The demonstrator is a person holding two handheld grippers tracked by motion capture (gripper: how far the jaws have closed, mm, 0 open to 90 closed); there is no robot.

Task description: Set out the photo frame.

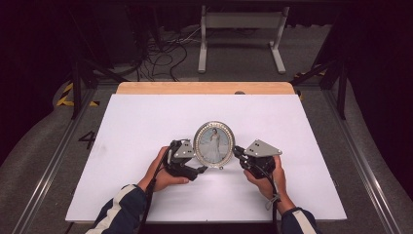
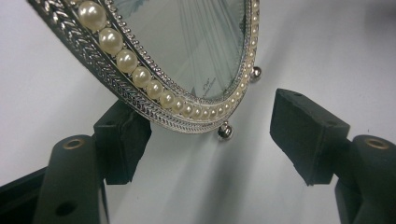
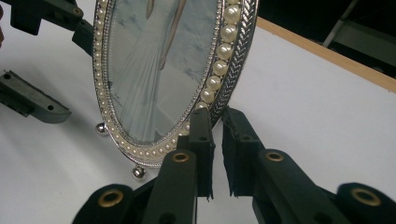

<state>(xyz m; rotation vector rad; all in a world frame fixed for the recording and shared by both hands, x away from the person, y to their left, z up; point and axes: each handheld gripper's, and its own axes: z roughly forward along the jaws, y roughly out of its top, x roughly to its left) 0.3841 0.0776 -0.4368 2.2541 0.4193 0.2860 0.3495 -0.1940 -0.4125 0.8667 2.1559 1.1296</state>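
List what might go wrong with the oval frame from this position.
1. The right tongs pinch only the thin pearl-trimmed rim of the oval frame; such a narrow hold could let it twist or slip.
2. The left tongs are open around the frame's lower edge, one pad near the rim; if they shut off-centre they could push the frame sideways.
3. The frame stands upright on small ball feet, so a nudge may tip it onto its glass.
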